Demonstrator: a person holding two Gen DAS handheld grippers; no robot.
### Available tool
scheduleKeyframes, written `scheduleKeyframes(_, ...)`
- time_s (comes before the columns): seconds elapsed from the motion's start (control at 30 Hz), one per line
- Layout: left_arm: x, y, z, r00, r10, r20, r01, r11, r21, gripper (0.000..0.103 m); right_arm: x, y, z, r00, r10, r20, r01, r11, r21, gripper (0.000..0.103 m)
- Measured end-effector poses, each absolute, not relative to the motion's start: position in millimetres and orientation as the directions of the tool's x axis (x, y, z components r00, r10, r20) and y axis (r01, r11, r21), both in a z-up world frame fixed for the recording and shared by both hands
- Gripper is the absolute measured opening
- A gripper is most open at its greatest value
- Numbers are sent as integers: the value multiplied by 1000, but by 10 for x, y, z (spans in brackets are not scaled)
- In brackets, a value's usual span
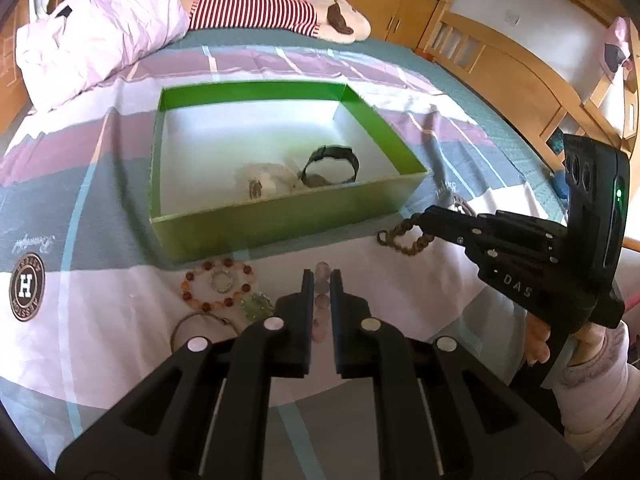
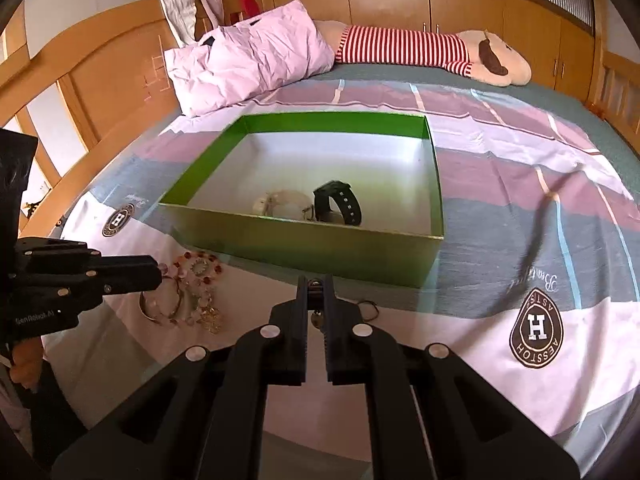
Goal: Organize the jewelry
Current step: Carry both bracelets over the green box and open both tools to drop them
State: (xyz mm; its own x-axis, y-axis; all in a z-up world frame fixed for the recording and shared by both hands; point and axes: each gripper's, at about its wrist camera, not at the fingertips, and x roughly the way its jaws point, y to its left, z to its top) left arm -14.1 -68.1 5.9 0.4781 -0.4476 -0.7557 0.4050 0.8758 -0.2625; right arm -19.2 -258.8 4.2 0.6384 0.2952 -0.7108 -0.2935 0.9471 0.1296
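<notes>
1. A green box (image 1: 280, 220), open-topped with a white interior, sits on the patterned bedspread (image 1: 100, 184). Inside it, near the front wall, lie a pale bracelet (image 1: 264, 178) and a black watch (image 1: 332, 162) standing on its strap loop.
2. On the bedspread just in front of the box's left front corner lies a cluster of jewelry: an orange-and-red bead bracelet (image 1: 216, 286) with a small sparkling ring (image 1: 220, 280) inside its loop, a thin metal bangle (image 1: 196, 326) below it, and a greenish crystal piece (image 1: 258, 306) beside it.
3. The left gripper (image 1: 320, 280) is pressed nearly together on a strand of pale pink beads (image 1: 322, 300), which runs between its fingers. In the right wrist view this gripper's tip meets the jewelry cluster at its left edge.
4. The right gripper (image 2: 316, 284) is pinched on a brown braided bracelet (image 1: 404, 236); in the left wrist view its tip grips one end while the loop trails onto the bedspread, just off the box's right front corner. In its own view a small metal part shows between the closed fingers.
5. A hand (image 1: 538, 340) with a pale sleeve holds the right gripper's handle.
6. At the head of the bed lie a pink pillow (image 2: 252, 56) and a plush toy (image 2: 440, 54) in a red-striped shirt.
</notes>
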Motion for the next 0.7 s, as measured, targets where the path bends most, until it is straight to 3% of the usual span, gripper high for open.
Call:
scheduleKeyframes(0.27, 107, -592, 547, 613, -381, -692, 348, 917, -196, 8, -52, -2482, 473, 725, 281, -629, -321, 946, 52, 6)
scheduleKeyframes(0.47, 498, -484, 632, 646, -360, -673, 281, 932, -229, 8, 349, -2626, 722, 789, 274, -550, -252, 961, 118, 6)
scheduleKeyframes(0.7, 857, -431, 246, 593, -301, -747, 217, 953, -212, 8, 704, -2753, 448, 757, 235, -610, -164, 971, 171, 6)
